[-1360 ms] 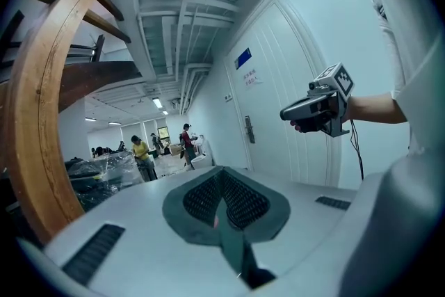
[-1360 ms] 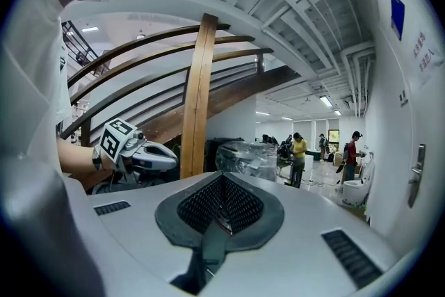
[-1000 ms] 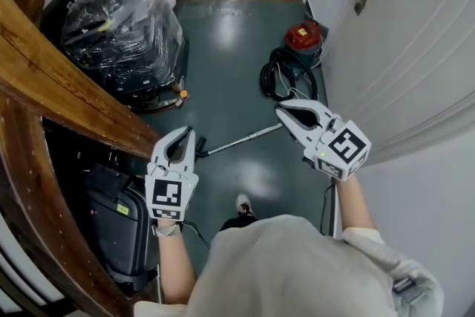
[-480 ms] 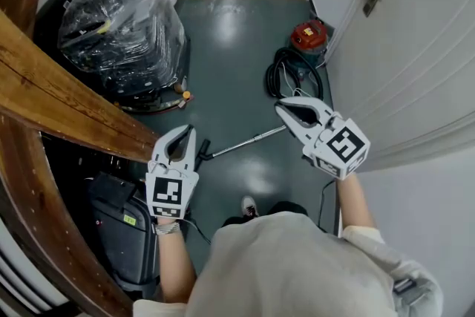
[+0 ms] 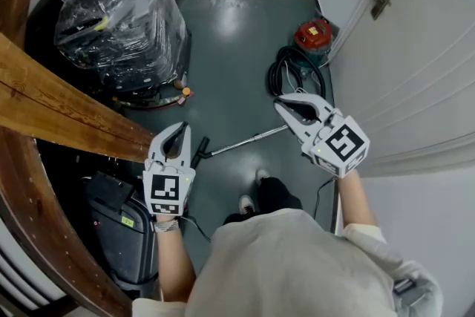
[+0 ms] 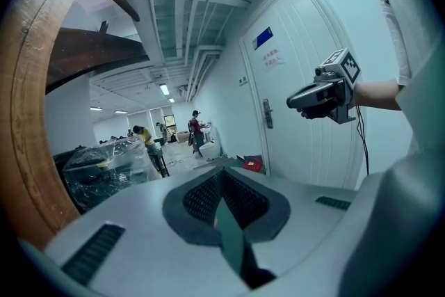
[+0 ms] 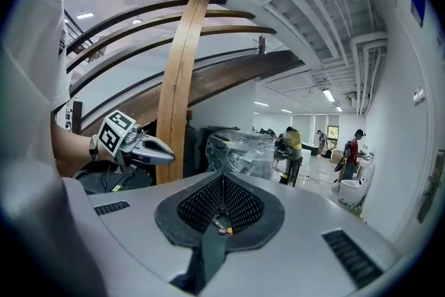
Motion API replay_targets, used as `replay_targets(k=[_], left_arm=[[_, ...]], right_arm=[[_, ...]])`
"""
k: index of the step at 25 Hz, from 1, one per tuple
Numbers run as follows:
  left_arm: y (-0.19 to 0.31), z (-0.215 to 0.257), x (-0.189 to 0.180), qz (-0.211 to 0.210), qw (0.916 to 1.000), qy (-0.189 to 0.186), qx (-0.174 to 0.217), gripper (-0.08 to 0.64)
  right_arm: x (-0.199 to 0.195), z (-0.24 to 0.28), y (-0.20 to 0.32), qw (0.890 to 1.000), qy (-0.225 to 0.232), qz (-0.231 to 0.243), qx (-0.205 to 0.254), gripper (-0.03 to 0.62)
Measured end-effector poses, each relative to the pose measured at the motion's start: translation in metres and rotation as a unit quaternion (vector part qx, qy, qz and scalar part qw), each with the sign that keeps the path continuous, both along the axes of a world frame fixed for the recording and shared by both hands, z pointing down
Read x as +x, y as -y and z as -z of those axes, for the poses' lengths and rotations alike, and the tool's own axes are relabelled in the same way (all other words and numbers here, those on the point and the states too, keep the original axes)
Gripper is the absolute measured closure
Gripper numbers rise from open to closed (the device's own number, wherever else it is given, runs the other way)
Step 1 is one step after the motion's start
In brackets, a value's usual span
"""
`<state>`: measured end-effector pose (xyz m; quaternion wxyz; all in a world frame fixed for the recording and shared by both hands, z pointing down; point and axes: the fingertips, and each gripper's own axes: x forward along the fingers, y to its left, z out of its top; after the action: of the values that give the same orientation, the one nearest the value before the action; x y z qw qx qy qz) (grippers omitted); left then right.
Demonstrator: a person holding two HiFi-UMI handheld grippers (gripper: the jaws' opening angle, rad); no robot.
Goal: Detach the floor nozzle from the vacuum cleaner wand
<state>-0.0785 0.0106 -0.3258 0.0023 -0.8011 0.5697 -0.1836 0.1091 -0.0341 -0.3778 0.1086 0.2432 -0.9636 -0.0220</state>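
Nearest: person's pale shirt (image 5: 297,263) at bottom of head view, both forearms stretched fwd. L gripper (image 5: 181,127) and R gripper (image 5: 278,103) held in air, fingers of each pressed together, nothing between. Below them, on dark green floor (image 5: 230,48), metal wand (image 5: 245,142) lies slanted; black floor nozzle (image 5: 200,150) on its L end, seen just R of L gripper tip. Beyond: black hose coil (image 5: 291,70), then red vacuum canister (image 5: 313,33) by white door (image 5: 415,70). Far L: plastic-wrapped machine (image 5: 122,11) behind wooden beam (image 5: 67,115).
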Motion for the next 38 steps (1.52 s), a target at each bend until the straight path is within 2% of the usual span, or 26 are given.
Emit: replay_targets(k=[7,20,25,30,38], left_arm=[[0.027,-0.013,-0.018,0.047,0.9986,-0.020,-0.017,0.560],[0.056,-0.063,-0.042,0.079,0.9957,-0.010,-0.047,0.560],[0.060,-0.092,-0.050,0.079,0.9955,-0.004,-0.052,0.560],[0.064,-0.135,-0.056,0.071,0.9956,0.009,-0.061,0.560],[0.070,-0.214,-0.067,0.057,0.9954,0.004,-0.076,0.560]], right_arm=[[-0.010,-0.002,0.040,1.000,-0.008,0.030,0.002,0.563],[-0.054,-0.060,0.079,0.996,-0.027,0.084,-0.018,0.563],[-0.070,-0.091,0.083,0.995,-0.019,0.090,-0.025,0.563],[-0.085,-0.139,0.084,0.994,-0.037,0.100,-0.024,0.563],[-0.111,-0.225,0.093,0.991,-0.062,0.112,-0.033,0.563]])
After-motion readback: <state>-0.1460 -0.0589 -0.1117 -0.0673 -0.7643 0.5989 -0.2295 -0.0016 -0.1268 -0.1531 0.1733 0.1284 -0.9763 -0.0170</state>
